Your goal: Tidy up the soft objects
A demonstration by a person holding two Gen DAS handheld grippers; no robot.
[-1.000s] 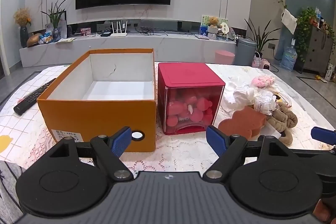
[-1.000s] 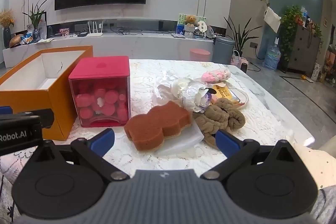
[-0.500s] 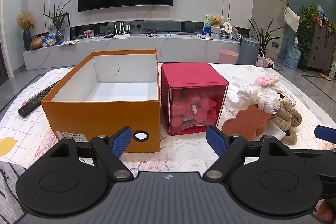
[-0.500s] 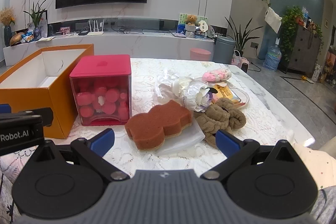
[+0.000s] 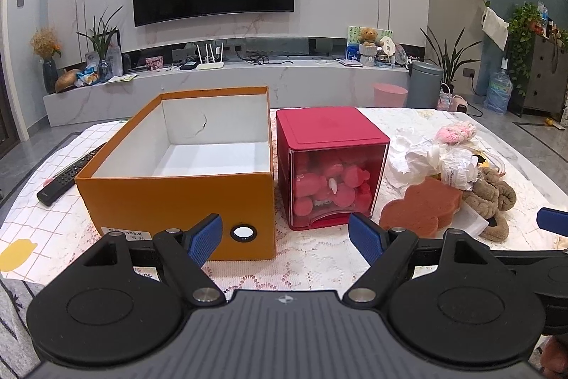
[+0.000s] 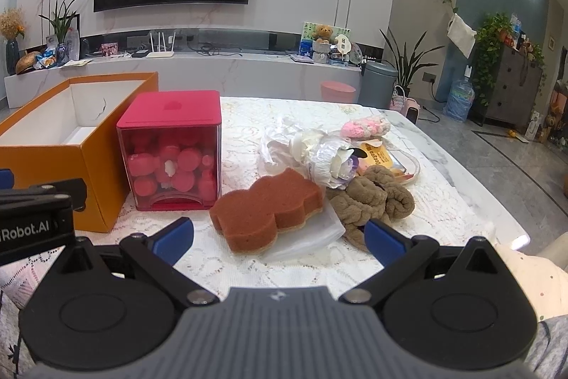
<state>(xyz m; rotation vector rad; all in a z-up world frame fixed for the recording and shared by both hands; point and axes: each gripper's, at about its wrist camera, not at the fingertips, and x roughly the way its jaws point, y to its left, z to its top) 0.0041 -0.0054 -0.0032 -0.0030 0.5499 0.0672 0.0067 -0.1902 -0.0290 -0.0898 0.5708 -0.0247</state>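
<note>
An open orange box (image 5: 177, 198) (image 6: 46, 162) with a white inside stands at the table's left. Beside it is a red container (image 5: 330, 166) (image 6: 174, 151) holding pink balls. Right of that lies a pile of soft things: a brown wavy sponge (image 6: 268, 208) (image 5: 420, 205), a tan plush cloth (image 6: 372, 198) (image 5: 491, 198), a crumpled white wrapper (image 6: 319, 151) and a pink knit piece (image 6: 365, 126) (image 5: 456, 132). My left gripper (image 5: 285, 242) stands open before the box and the red container. Just short of the sponge, my right gripper (image 6: 278, 238) is open and holds nothing.
A black remote (image 5: 67, 174) lies left of the orange box. A clear plastic sheet (image 6: 312, 233) sits under the sponge, and a yellow packet on a clear plate (image 6: 381, 155) is behind the plush cloth. A lace cloth (image 6: 248, 116) covers the table.
Both views have shifted slightly: the objects sit a little higher and closer in frame. Both grippers stay open and nothing on the table has moved.
</note>
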